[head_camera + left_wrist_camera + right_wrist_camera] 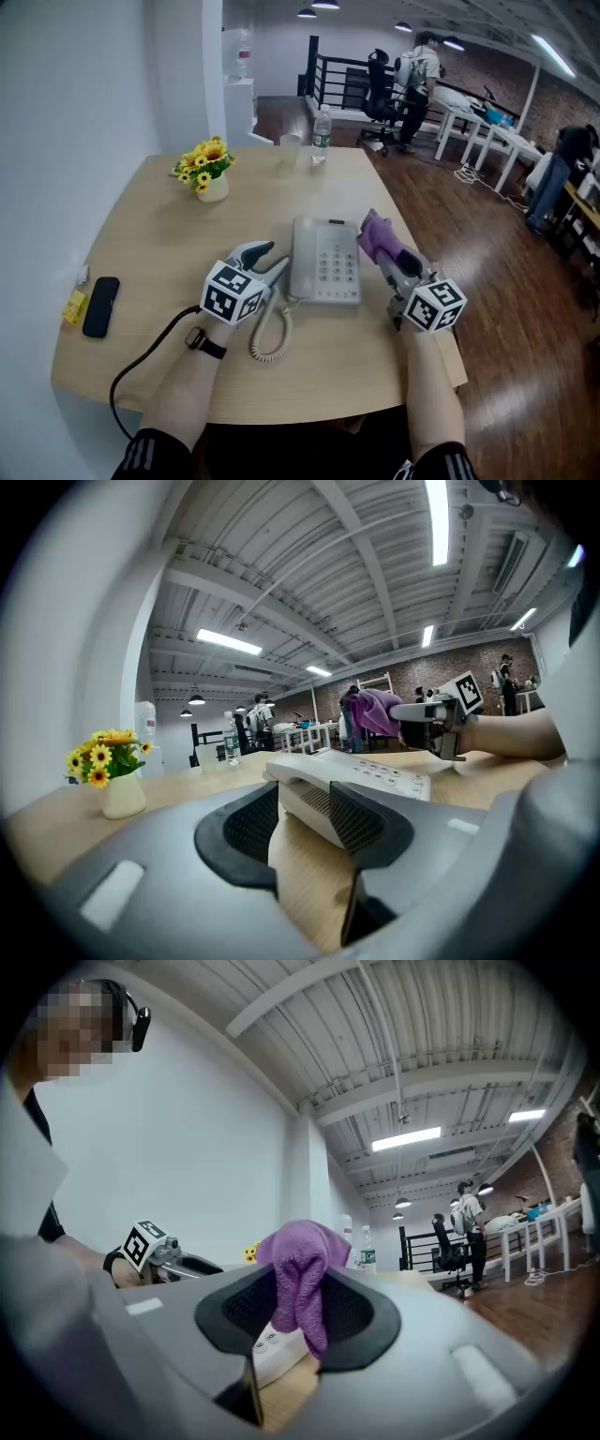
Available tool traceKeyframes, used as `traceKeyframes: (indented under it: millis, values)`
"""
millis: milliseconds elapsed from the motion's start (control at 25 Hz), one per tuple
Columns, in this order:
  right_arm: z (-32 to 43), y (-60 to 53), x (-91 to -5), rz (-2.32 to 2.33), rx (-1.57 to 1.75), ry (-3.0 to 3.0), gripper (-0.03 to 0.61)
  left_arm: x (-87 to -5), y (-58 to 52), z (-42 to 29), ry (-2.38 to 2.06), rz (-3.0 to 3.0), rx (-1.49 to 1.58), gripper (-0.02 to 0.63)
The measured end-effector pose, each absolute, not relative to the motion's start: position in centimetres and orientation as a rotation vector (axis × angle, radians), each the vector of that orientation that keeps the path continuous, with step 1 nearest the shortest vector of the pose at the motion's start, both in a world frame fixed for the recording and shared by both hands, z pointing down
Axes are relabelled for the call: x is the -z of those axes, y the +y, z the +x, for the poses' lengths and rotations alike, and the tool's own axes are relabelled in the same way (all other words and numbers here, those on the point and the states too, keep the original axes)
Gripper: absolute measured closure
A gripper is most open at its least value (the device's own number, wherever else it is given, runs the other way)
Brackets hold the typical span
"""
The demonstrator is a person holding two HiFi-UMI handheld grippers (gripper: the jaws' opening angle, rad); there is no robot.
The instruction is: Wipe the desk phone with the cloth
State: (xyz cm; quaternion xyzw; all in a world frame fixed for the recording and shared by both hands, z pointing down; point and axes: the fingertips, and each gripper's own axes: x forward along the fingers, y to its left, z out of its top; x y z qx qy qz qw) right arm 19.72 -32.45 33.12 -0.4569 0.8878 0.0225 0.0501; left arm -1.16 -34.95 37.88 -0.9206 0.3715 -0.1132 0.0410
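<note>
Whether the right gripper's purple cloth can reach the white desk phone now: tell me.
Probably yes: the right gripper, shut on the purple cloth, hangs beside the white desk phone, nothing between.

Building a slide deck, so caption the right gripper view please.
Right hand-held gripper shut on a purple terry cloth, poised beside the white plastic desk phone.

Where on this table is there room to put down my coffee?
The widest bare wood lies between the flower vase and the black mobile phone. Another patch separates desk phone from water bottle. Crowded beside it: left tool, right tool, coiled cord.
</note>
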Motion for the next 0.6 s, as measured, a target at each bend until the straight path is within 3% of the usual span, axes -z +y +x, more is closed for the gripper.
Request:
traceKeyframes:
  millis: [600]
  values:
    - [11.9, -40.5, -31.9, -1.346, -0.023, 3.285, 0.445, -38.0, -34.7, -1.2, 1.131, -2.808, 0.355, 0.445]
